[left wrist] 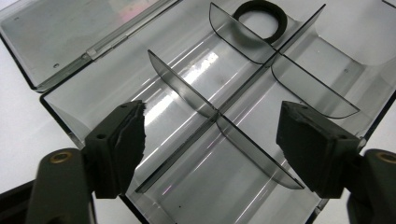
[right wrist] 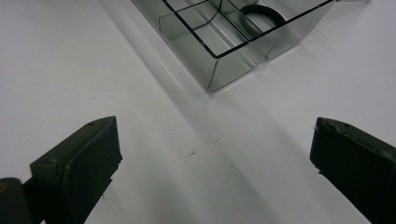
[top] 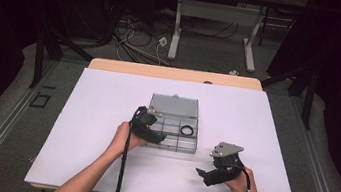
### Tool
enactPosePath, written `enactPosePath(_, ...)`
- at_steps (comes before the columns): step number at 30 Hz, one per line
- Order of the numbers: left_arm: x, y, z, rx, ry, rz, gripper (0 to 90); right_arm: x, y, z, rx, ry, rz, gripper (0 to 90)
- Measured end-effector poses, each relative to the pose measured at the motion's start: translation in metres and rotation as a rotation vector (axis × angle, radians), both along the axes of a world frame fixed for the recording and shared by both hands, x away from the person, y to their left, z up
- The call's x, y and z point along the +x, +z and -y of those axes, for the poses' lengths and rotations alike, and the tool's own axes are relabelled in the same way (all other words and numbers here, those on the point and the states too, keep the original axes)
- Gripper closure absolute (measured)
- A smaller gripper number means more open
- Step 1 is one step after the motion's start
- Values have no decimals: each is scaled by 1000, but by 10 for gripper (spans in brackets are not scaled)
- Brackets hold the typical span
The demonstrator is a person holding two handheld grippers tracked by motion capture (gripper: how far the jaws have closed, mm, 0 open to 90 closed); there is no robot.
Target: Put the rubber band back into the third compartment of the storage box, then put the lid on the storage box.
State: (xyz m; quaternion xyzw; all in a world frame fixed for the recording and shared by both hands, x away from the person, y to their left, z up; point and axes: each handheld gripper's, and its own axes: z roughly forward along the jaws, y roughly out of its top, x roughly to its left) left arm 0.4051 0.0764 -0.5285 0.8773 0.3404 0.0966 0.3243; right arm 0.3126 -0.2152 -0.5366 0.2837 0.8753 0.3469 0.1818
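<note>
- Broadly, the white bench (top: 103, 132) carries a clear plastic organiser box (top: 172, 137) near its middle, with the hinged lid (top: 174, 105) folded back flat on the far side.
- The left gripper (top: 153, 133) hangs over the box's near-left part with its jaws spread wide and nothing between them; in the left gripper view they straddle the crossing of the thin dividers (left wrist: 205, 105).
- The right gripper (top: 208, 174) rests low over bare bench, near the box's right front corner but apart from it, jaws likewise wide and empty.
- A small black ring (top: 187, 129) lies flat in a compartment on the box's right side, close against a curved divider (left wrist: 238, 37).
- Risk, as a judgement: the box looks light and nothing pins it, so a jaw catching a divider or wall could slide or tip it.
- The ring sits snug to that partition; a pinch from above may slip off it or flick it out.
</note>
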Motion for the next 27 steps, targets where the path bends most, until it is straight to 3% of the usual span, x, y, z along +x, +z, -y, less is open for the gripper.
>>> enactPosePath(3, 0, -2, 0, 29, 5, -5, 324, 0, 1, 0, -9, 1, -11, 15)
enactPosePath(6, 2, -5, -1, 0, 1, -26, 364, 0, 0, -1, -10, 5, -10, 15)
enactPosePath(11, 1, -7, 2, 4, -14, -31, 451, 0, -1, -2, -17, 13, -13, 15)
enactPosePath(20, -1, -9, 6, -9, 4, 1, 543, 1, -2, -2, -25, 15, -11, 17)
enactPosePath(27, 2, -12, 5, -20, 4, -7, 555, 1, -3, -3, -21, 12, -14, 17)
